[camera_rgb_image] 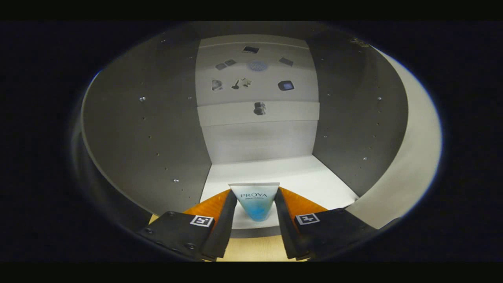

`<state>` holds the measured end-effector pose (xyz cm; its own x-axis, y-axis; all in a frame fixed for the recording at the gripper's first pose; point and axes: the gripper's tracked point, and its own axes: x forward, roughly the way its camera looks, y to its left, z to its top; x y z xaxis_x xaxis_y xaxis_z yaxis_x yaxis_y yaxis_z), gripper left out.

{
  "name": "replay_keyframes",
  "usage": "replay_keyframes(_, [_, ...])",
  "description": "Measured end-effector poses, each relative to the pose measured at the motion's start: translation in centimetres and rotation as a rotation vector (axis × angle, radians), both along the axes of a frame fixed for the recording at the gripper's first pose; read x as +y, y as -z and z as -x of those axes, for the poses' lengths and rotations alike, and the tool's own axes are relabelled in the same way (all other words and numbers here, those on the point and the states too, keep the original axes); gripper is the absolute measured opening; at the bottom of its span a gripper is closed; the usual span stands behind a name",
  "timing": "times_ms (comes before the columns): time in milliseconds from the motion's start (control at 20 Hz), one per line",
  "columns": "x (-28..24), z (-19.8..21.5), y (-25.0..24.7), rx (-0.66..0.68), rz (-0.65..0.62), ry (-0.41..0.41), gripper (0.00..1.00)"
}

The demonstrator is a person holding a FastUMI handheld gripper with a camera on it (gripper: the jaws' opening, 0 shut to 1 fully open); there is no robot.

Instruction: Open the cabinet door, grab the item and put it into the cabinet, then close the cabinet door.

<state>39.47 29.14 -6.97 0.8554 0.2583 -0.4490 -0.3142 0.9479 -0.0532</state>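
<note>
Jaws clamped on the tube (255, 200), at the open cabinet's (149, 129) white floor.

Tube (255, 200), held in my gripper (255, 204) with both fingers pressing its sides: smooth, slightly glossy plastic, I'd say. Cabinet (145, 129) side walls: matt board dotted with small shiny metal fittings. Cabinet floor (298, 177): smooth, matt. Table (251, 249): pale wood-look surface.

White-and-blue tube (254, 201) stands cap-down between the fingers at the open cabinet (259, 141).
</note>
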Motion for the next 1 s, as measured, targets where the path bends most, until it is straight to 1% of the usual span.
replay_keyframes(100, [0.3,-1.1,0.9,0.015,0.011,-0.003,0.62])
replay_keyframes(200, [0.7,-2.2,0.9,-0.002,0.018,-0.012,0.63])
replay_keyframes(350, [0.9,-2.7,0.9,-0.014,0.032,-0.022,0.62])
replay_keyframes(500, [0.8,-2.7,0.1,-0.044,0.027,-0.020,0.70])
replay_keyframes(650, [0.0,-1.9,-1.8,-0.106,0.016,-0.002,0.89])
replay_keyframes(700, [-0.3,-1.5,-2.6,-0.132,0.005,0.006,1.00])
replay_keyframes(800, [-0.9,0.1,-4.4,-0.176,-0.022,0.011,1.00])
replay_keyframes(1000, [-2.5,4.8,-7.7,-0.269,-0.075,0.020,1.00])
